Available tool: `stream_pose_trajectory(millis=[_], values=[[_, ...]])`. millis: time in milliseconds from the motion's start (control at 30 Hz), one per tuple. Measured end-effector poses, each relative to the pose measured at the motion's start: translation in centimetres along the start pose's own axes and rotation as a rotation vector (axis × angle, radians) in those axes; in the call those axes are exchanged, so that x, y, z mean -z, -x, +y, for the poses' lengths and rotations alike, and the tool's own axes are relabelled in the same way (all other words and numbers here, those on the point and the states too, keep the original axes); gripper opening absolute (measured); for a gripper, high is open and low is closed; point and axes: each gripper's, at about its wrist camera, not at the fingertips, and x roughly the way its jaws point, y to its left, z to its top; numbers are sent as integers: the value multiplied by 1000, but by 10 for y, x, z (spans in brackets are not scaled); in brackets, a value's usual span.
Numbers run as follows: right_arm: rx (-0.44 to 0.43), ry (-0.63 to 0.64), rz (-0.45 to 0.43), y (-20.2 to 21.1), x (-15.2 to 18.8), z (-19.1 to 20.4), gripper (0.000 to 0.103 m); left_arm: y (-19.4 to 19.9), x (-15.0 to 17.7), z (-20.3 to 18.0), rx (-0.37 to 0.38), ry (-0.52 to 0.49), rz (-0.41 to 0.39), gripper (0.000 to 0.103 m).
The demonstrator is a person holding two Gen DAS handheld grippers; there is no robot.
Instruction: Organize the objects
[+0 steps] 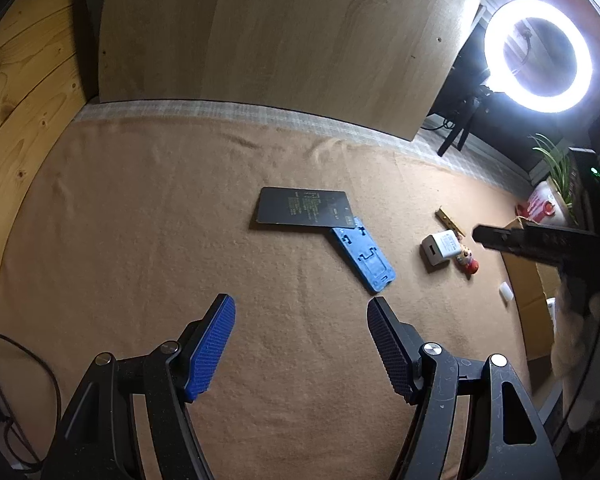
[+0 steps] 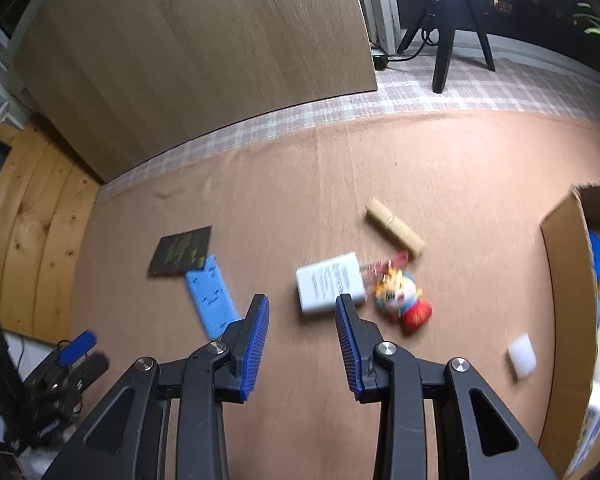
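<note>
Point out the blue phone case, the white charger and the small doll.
blue phone case [image 1: 363, 258], left wrist view, middle of its inner face.
white charger [image 2: 329, 283], right wrist view, centre of its printed top face.
small doll [image 2: 400, 294], right wrist view, on its head.

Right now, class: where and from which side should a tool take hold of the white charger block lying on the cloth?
Grip the white charger block across its two long side faces, coming from above. It lies flat on the cloth, so only its sides offer parallel faces. The doll touches its prong end; probably best avoided.
</note>
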Motion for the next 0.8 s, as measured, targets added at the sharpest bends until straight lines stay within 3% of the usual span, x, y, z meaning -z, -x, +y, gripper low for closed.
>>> stream_pose_trajectory(millis=[267,533,800], values=[[92,35,34,-35,-28,0,31,5,10,16,-28,35,2,72],[178,42,65,-58,-35,-5,31,10,16,29,-43,54,3,72],[135,54,95,-63,-24,2,31,11,17,30,-42,55,5,72]])
